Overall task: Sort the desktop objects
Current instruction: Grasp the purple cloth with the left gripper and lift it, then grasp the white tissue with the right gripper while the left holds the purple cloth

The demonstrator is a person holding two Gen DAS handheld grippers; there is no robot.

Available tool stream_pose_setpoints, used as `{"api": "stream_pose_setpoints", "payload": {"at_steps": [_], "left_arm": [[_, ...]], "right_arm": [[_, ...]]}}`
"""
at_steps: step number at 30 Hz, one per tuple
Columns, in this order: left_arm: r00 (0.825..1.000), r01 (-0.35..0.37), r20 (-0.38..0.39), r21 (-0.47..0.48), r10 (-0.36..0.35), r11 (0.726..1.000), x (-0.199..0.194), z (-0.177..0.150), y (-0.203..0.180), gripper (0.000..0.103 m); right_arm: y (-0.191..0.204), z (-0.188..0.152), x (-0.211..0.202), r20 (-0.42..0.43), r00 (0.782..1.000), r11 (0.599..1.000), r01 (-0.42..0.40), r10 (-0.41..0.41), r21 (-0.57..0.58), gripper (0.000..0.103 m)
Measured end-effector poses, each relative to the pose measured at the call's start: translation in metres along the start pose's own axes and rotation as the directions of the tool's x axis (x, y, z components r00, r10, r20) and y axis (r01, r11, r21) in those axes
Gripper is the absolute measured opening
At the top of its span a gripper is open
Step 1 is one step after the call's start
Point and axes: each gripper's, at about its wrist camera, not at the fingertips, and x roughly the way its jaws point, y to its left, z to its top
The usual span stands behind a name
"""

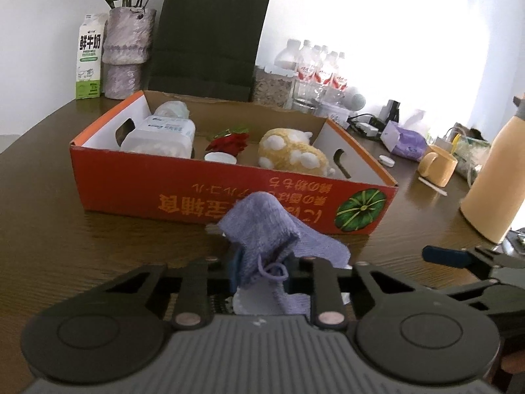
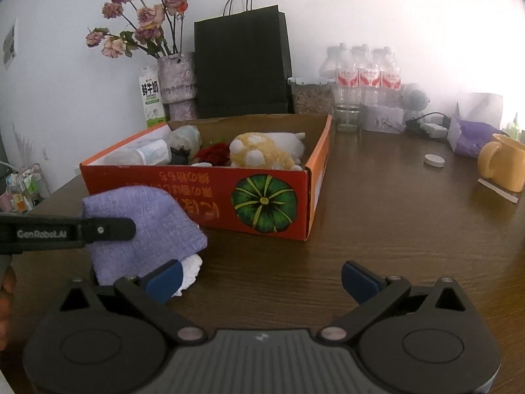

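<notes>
A purple knitted cloth (image 1: 262,223) with a drawstring loop bunches up between the fingers of my left gripper (image 1: 259,272), which is shut on it just in front of the orange cardboard box (image 1: 229,193). From the right wrist view the cloth (image 2: 141,229) hangs at the left with one left finger (image 2: 98,229) across it and a white fluffy bit (image 2: 192,271) below. The box (image 2: 197,190) holds a yellow plush toy (image 1: 292,154), a red flower (image 1: 229,142) and a plastic bottle (image 1: 160,134). My right gripper (image 2: 261,279) stands open over bare table, nothing between its blue pads.
A yellow mug (image 2: 502,161), a white cap (image 2: 433,160) and a purple tissue pack (image 2: 472,138) lie to the right. A tall cream flask (image 1: 495,180) stands close at the right. Behind the box are a black paper bag (image 1: 210,36), a vase, a milk carton (image 1: 89,55) and water bottles (image 2: 364,75).
</notes>
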Motion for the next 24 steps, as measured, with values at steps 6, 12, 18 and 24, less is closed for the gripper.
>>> {"api": "stream_pose_setpoints", "payload": {"at_steps": [6, 12, 18, 24], "left_arm": [[0.999, 0.008, 0.05, 0.011, -0.008, 1.0, -0.018, 0.006, -0.004, 0.014], [0.993, -0.002, 0.117, 0.006, 0.001, 1.0, -0.044, 0.014, 0.002, 0.013], [0.983, -0.059, 0.175, 0.006, 0.057, 0.998, -0.065, 0.019, 0.016, 0.013], [0.982, -0.081, 0.169, -0.015, 0.082, 0.997, -0.069, 0.014, 0.033, 0.013]], "right_arm": [[0.004, 0.0, -0.002, 0.0, 1.0, 1.0, -0.005, 0.005, -0.004, 0.103], [0.015, 0.001, -0.001, 0.001, 1.0, 1.0, -0.02, 0.02, -0.019, 0.103], [0.025, 0.003, 0.008, -0.017, 0.999, 0.999, -0.032, 0.031, -0.015, 0.095], [0.033, 0.004, 0.014, -0.034, 0.999, 0.999, -0.041, 0.041, -0.011, 0.075]]}}
